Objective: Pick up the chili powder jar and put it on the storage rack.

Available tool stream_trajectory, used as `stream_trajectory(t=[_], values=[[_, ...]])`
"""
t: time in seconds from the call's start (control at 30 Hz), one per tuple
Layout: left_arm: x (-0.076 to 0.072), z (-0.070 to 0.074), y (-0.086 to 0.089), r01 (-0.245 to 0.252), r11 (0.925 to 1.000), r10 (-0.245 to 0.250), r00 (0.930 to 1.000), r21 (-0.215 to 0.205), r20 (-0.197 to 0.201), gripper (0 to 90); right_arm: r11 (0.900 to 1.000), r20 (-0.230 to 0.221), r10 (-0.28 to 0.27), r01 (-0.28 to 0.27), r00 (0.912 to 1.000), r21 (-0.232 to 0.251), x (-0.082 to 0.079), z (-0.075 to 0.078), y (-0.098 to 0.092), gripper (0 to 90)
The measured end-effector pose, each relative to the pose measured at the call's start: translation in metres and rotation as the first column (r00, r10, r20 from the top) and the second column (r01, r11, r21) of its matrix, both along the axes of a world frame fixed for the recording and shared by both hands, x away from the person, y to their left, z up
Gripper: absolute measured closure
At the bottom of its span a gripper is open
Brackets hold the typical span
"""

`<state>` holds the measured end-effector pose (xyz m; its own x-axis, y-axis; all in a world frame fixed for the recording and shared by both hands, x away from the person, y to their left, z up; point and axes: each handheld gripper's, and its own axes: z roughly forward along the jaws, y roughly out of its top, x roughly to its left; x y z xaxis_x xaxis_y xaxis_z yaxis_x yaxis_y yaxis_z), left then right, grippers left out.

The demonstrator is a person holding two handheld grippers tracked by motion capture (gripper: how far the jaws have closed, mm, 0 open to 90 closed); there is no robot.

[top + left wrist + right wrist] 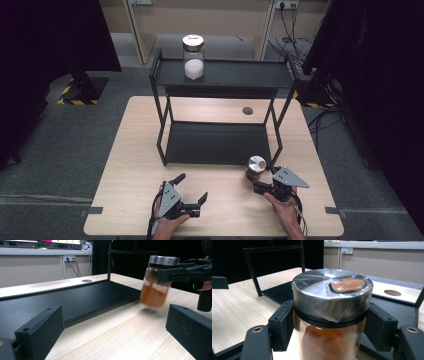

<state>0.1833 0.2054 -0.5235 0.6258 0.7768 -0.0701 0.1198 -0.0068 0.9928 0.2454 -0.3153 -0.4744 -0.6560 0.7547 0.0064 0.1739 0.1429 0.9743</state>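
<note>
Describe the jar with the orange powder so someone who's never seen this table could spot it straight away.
Start at the black two-level shelf on the wooden table. By its front right leg, the right tool grips a small jar. Unlike the white-filled jar up top, it holds orange powder under a silver lid.

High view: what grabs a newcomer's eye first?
The right gripper is shut on a spice jar of orange powder, held tilted just off the table by the black shelf rack's front right leg. A jar of white powder stands on the rack's top shelf, at its left. The left gripper rests open.
</note>
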Motion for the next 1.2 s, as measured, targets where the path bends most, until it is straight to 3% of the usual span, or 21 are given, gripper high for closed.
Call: stream_trajectory(t=[0.5, 1.2], values=[[0.0, 0.0, -0.001, -0.003, 1.0, 0.003, 1.0, 0.0, 0.0, 1.1, 1.0, 0.031, 0.001, -0.002, 0.9995, 0.027, -0.002, 0.027, -0.006, 31.5], [0.0, -0.001, -0.001, -0.004, 1.0, 0.004, 1.0, -0.001, -0.003, 1.1, 0.998, 0.09, 0.046, -0.049, 0.9949, 0.029, 0.013, 0.088, 0.006, 31.5]])
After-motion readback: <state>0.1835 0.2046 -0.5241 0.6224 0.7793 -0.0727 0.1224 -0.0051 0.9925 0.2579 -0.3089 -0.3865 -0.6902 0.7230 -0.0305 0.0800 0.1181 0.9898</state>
